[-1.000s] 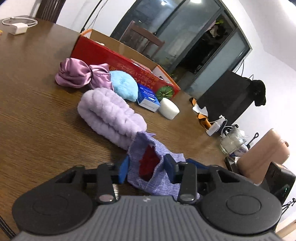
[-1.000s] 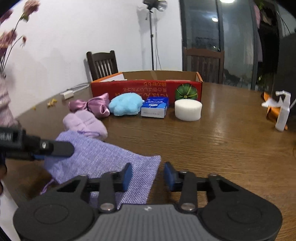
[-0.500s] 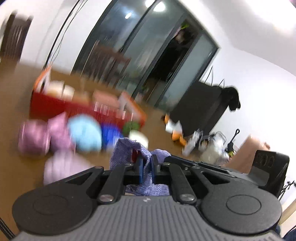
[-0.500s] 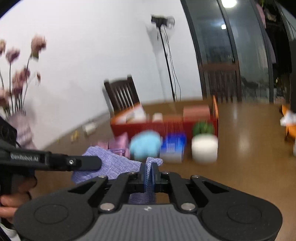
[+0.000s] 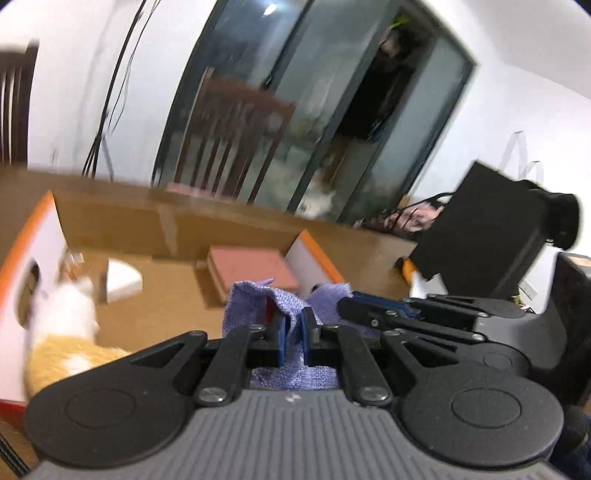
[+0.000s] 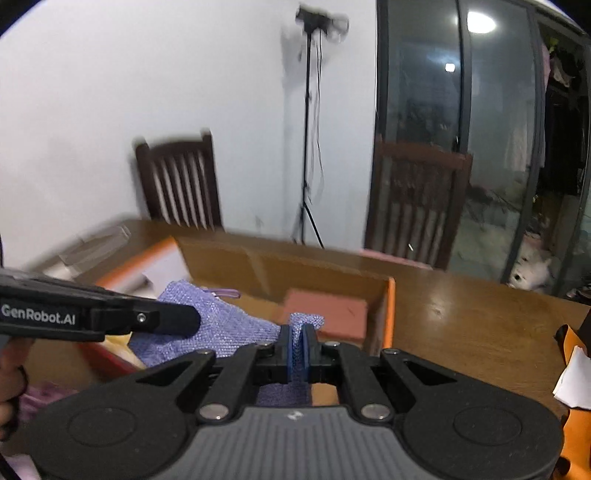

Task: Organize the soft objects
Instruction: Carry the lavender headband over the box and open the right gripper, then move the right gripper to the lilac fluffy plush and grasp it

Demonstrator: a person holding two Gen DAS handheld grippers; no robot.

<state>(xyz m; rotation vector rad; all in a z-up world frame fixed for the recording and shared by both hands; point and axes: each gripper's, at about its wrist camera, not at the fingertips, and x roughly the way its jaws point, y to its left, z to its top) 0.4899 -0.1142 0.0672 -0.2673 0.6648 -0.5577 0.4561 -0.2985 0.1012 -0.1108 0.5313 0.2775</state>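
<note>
**Lilac pouch over the box**

Woven lilac pouch (image 6: 236, 328) hangs above the open cardboard box (image 6: 388, 314), stretched between your two tools. Your left gripper (image 5: 291, 330) has its fingers pinched on one edge; your right gripper (image 6: 295, 345) pinches the other. Pink block (image 6: 328, 310) lies inside the box, on the wooden worktop (image 6: 480, 332).

A brown wooden table (image 6: 480, 317) stands before a plain white wall (image 6: 147, 92). Two dark slatted chairs (image 6: 181, 184) sit at its far edge (both blurred). A black light stand (image 6: 308, 122) rises between them. Dark-framed glass doors (image 6: 461, 122) reflect a ceiling lamp (image 6: 480, 22).
</note>
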